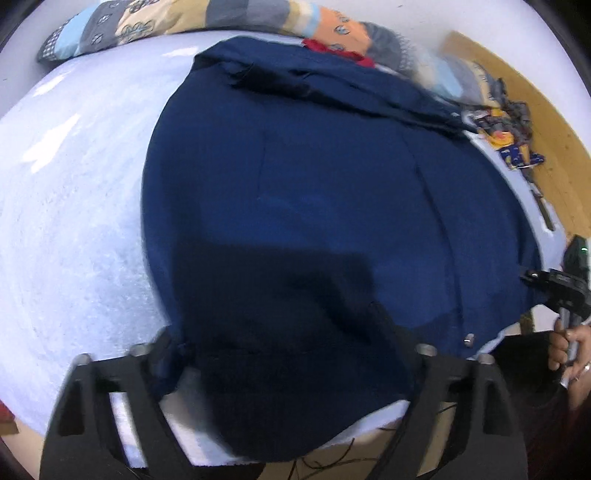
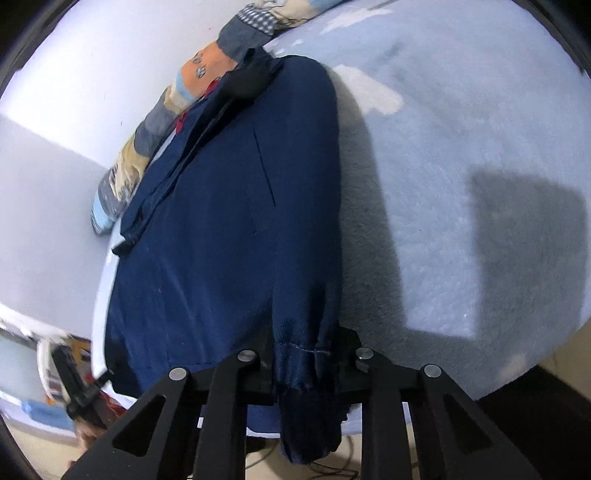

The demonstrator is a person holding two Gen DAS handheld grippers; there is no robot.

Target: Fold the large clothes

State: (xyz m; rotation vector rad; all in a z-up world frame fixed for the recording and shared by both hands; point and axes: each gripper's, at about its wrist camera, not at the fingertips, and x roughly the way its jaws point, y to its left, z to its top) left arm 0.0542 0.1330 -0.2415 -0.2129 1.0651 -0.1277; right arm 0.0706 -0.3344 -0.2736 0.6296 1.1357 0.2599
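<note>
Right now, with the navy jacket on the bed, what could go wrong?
1. The right gripper pinches only the ribbed cuff of the navy jacket; that small bite might slip when pulled.
2. The left gripper stands open over the hem, so a one-sided lift could skew the fold.
3. The hem overhangs the bed edge and may slide off.

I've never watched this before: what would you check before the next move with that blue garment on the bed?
1. Right hand-held gripper pinching the ribbed cuff: ok.
2. Left hand-held gripper gripping cloth: not ok, its jaws stand wide over the hem.
3. Navy garment lying flat on the pale blue bed cover: ok, mostly smooth.
4. Collar end tidy: not ok, bunched near the patterned pillow.
5. Garment fully on the bed: not ok, the near edge overhangs.
</note>
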